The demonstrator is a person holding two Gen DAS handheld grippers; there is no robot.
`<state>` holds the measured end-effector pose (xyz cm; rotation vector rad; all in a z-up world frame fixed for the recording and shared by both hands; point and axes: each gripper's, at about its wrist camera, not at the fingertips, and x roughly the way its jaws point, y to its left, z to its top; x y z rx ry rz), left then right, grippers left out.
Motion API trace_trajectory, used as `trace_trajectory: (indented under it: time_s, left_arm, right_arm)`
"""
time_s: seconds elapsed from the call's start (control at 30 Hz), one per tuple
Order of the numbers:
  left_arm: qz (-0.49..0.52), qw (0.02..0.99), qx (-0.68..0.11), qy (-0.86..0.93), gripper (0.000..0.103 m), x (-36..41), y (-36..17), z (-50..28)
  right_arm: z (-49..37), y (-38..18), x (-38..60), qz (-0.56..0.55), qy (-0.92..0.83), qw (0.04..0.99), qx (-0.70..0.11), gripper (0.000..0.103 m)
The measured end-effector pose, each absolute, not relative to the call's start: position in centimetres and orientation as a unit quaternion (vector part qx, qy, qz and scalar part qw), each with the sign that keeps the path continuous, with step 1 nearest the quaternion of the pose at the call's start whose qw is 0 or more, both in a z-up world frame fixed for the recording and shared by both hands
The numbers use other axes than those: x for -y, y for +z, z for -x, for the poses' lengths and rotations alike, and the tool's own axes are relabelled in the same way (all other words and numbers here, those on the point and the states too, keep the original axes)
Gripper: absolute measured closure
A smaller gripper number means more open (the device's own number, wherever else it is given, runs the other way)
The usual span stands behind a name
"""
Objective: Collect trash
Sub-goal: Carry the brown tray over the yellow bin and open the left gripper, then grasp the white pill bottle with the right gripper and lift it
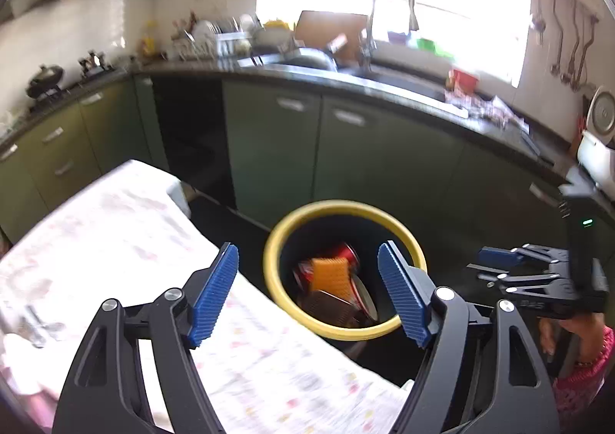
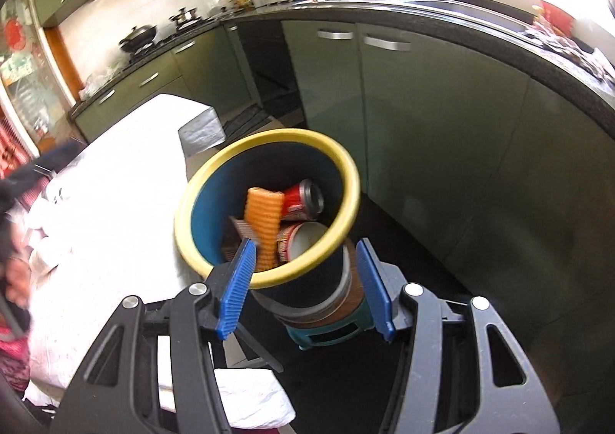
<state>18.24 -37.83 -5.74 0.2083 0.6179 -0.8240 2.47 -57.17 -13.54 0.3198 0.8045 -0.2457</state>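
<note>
Trash sits in the bin (image 1: 344,268), ahead of my left gripper (image 1: 307,291), whose fingers stand wide and empty; the table (image 1: 115,241) lies to its left. From the right wrist, my right gripper (image 2: 303,288) hangs wide and empty right over the bin (image 2: 215,172); orange sponge (image 2: 263,218) upright, can (image 2: 303,199) lying sideways. I judge the right nearer.

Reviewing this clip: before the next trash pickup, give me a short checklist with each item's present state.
1. Left gripper empty, jaws apart: ok.
2. Right gripper empty, jaws apart: ok.
3. Yellow-rimmed bin within view of both cameras: ok.
4. Dropped items inside the bin, orange sponge, red can, paper cup: ok.
5. Bin has room for more: cannot tell, its depth is hidden.
6. Next trash item located: cannot tell; clutter on the cloth-covered table is blurred.
</note>
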Motion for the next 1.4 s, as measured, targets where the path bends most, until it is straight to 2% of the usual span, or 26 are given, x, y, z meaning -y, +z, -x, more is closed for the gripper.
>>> trace_trajectory:
  time_s: [0.07,0.37,0.57,0.73,0.9,1.07,1.4]
  left_arm:
    - [-0.078,0.883,-0.271,-0.375,0.021,33.6,-3.9,-17.9]
    - [-0.012,0.961,-0.204,-0.186,0.015,13.6,-0.1,-18.7]
    - [-0.010,0.978,-0.198,-0.065,0.015,3.7,-2.4,-20.3]
    - [0.033,0.977,-0.205,-0.044,0.015,-3.6,-6.3,-20.9]
    - [0.058,0.972,-0.226,-0.017,0.015,-6.3,-10.0,-22.2]
    - [0.093,0.970,-0.224,-0.008,0.012,-8.0,-11.0,-22.4]
    - [0.121,0.966,-0.228,-0.005,0.012,-8.9,-11.1,-22.1]
  right_arm:
    - [-3.3,-13.3,56.1,-0.143,-0.105,0.902,-0.394,0.051]
    - [-8.4,-11.1,47.3,-0.053,0.005,0.908,-0.416,0.051]
    - [-12.5,-9.0,38.2,0.040,0.145,0.891,-0.429,0.051]
    - [-15.0,-7.9,29.8,0.144,0.297,0.845,-0.421,0.051]
    - [-17.2,-8.3,22.8,0.253,0.396,0.770,-0.431,0.051]
    - [-18.5,-9.7,18.4,0.347,0.438,0.698,-0.448,0.051]
    - [-19.9,-12.9,14.4,0.428,0.464,0.609,-0.480,0.050]
